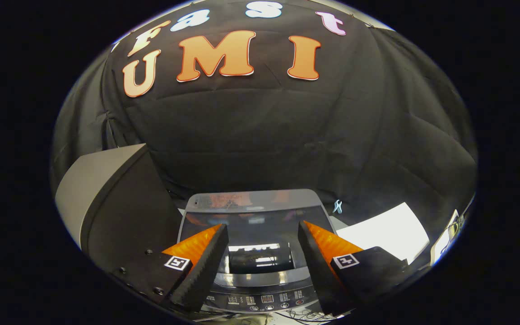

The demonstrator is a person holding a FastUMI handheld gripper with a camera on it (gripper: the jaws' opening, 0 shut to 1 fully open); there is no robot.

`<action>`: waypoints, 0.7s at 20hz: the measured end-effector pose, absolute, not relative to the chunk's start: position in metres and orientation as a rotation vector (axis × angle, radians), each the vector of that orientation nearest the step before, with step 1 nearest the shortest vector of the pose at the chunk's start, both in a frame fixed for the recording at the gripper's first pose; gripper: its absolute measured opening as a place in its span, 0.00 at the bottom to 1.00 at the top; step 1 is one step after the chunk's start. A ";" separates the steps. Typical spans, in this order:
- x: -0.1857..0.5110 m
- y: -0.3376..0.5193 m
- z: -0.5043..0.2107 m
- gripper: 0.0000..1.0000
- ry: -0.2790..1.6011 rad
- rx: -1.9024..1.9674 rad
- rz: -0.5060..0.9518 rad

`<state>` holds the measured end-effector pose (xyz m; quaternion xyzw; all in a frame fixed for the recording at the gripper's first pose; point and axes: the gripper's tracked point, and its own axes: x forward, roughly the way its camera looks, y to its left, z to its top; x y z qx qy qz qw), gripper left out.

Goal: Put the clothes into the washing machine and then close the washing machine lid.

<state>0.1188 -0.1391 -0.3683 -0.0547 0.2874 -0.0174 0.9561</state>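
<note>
A top-loading washing machine [251,201] stands below me, seen from above. Its lid [255,234] is a dark glass pane in a grey frame and lies flat down over the tub; lights glare on the glass and hide what is under it. The control panel [264,300] with small buttons runs along the near edge, under my fingers. My gripper [262,224] hovers above the lid, open, its fingers spread wide with nothing between them.
A large grey and black box-shaped appliance [106,203] stands close on the left of the washing machine. A white flat sheet [386,230] lies to the right. A small pale clip [337,206] hangs on the black cloth wall behind.
</note>
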 end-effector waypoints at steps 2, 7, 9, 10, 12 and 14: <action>0.117 -0.143 -0.366 0.99 0.581 -0.104 -0.047; 0.127 -0.151 -0.335 0.99 0.541 -0.092 -0.069; 0.132 -0.150 -0.311 0.99 0.503 -0.074 -0.069; 0.135 -0.150 -0.298 0.99 0.481 -0.065 -0.069; 0.141 -0.147 -0.268 0.99 0.433 -0.055 -0.067; 0.146 -0.147 -0.235 0.99 0.388 -0.052 -0.065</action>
